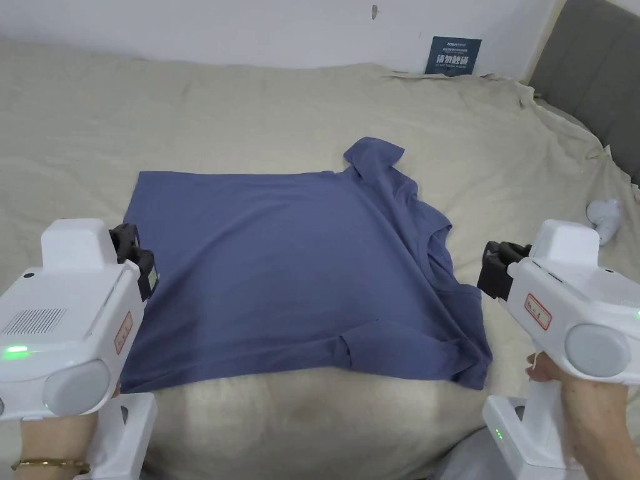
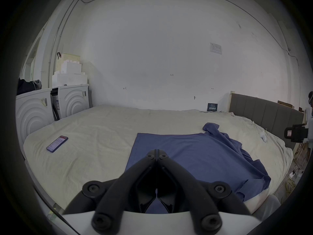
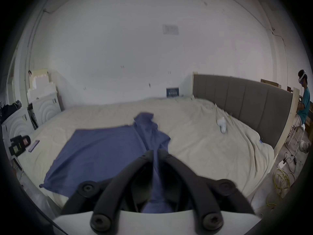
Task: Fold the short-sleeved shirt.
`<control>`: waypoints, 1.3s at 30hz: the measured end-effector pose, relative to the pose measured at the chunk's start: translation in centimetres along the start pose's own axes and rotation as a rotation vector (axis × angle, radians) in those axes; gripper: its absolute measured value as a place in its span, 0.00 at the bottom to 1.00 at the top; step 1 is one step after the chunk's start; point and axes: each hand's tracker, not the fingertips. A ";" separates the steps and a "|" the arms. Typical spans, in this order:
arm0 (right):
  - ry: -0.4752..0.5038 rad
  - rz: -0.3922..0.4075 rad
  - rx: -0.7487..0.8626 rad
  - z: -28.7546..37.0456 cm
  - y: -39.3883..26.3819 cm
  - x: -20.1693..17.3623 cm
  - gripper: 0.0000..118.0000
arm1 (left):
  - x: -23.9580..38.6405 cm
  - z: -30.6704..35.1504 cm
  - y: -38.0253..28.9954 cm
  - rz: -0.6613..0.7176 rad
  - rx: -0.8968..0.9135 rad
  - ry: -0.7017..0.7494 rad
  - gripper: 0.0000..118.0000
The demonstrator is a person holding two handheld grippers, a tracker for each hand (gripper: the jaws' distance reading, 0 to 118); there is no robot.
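Left gripper (image 2: 157, 151) — white body, black jaws, tips pressed together with nothing between them; held above the shirt's hem end at the near left of the bed. Right gripper (image 3: 155, 152) — same make, jaws nearly closed with a narrow gap, holding nothing, above the collar end; its picture is blurred.

Short-sleeved shirt (image 1: 294, 275) — blue, spread flat on the bed sheet (image 1: 250, 106), collar toward the right, hem toward the left. Far sleeve rumpled and turned up; near sleeve lies flat by the near edge. Shoulder area wrinkled.

By view:
- Head view: both grippers from behind, left (image 1: 134, 253) beside the hem, right (image 1: 497, 269) just off the collar side; a bracelet on the left wrist; a red-edged sticker on each body, writing too small to read.
- Left gripper view: a phone (image 2: 57, 143) face up on the sheet, well left of the shirt; white cabinets (image 2: 50, 106) with foam blocks stacked on top.
- Right gripper view: another person (image 3: 303, 103) wearing a headset, beyond the headboard; yellow cable (image 3: 281, 184) on the floor.

Writing: dark sign (image 1: 452, 56) against the wall at the bed's far edge, white characters not legible; paper notice (image 2: 215, 48) high on the wall, unreadable.

Other: grey padded headboard (image 3: 240, 99) on the right; small white object (image 1: 603, 215) on the sheet near it, apart from the shirt.
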 end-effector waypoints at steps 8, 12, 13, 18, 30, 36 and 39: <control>0.010 -0.055 -0.261 -2.3 -3.9 2.0 0.77 | 0.4 -0.2 0.1 -0.001 -0.002 -0.009 0.00; 0.004 -0.042 -0.399 -3.6 -6.6 2.6 0.77 | 0.6 -0.4 -0.1 -0.003 -0.011 -0.011 0.00; 0.005 -0.034 -0.425 -3.8 -7.4 2.6 0.77 | 0.7 -0.4 -0.2 -0.002 -0.012 -0.012 0.00; 0.001 -0.017 -0.485 -4.8 -10.3 2.7 0.77 | 0.9 -0.6 -0.4 -0.008 -0.026 -0.013 0.00; 0.016 0.047 -0.468 -6.7 -11.2 3.1 0.03 | 0.7 -0.9 -1.0 0.000 -0.054 0.001 0.00; 0.046 0.012 -0.478 -6.5 -10.5 3.7 0.03 | -0.1 -1.4 -1.0 0.036 -0.119 0.010 0.00; 0.060 -0.017 -0.453 -4.7 -9.6 2.6 0.03 | -1.4 -1.7 -0.5 0.084 -0.198 0.006 0.15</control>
